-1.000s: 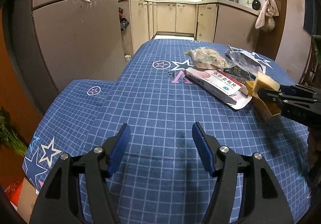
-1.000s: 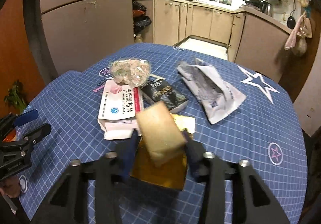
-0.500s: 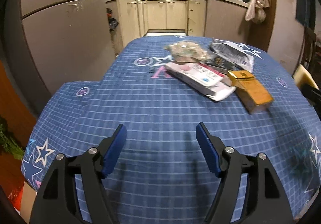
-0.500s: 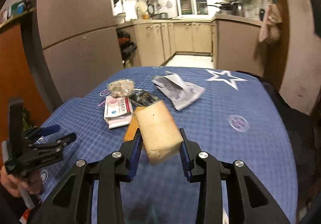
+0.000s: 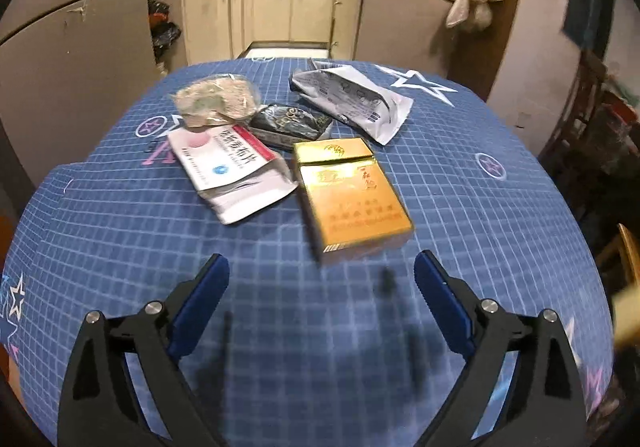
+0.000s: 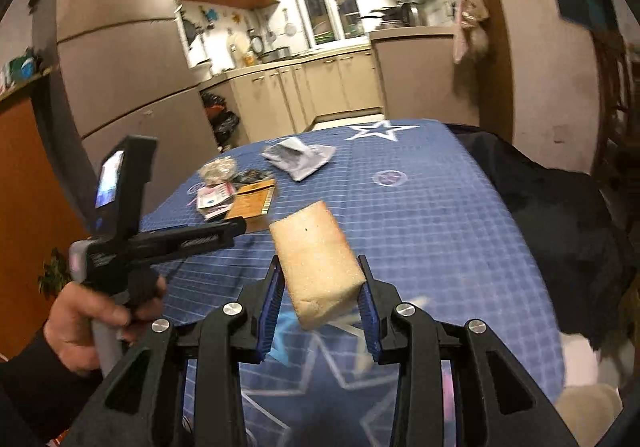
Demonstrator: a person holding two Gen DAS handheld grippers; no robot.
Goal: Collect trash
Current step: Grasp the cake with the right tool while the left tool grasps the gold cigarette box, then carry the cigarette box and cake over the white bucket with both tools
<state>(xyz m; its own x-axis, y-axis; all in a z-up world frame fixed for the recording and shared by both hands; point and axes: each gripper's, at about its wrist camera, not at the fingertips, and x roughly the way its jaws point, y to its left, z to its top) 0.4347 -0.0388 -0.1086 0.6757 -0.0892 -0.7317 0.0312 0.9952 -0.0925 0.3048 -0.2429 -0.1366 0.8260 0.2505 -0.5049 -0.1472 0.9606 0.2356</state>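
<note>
Blue checked tablecloth (image 5: 120, 215) carries the trash. Right gripper (image 6: 320, 299) clamps a tan sponge (image 6: 316, 267), carried off the near right. Left gripper (image 5: 320, 279), jaws opening and empty, faces the gold box (image 5: 352, 199); next it must straddle this.

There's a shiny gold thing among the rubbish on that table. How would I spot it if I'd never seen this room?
Start at the blue checked tablecloth with stars. The litter sits in one cluster, and the gold box lies flat at its near right edge, beside the white medicine packet. It alone is metallic gold and rigid; its neighbours are crumpled wrappers and pouches.
</note>
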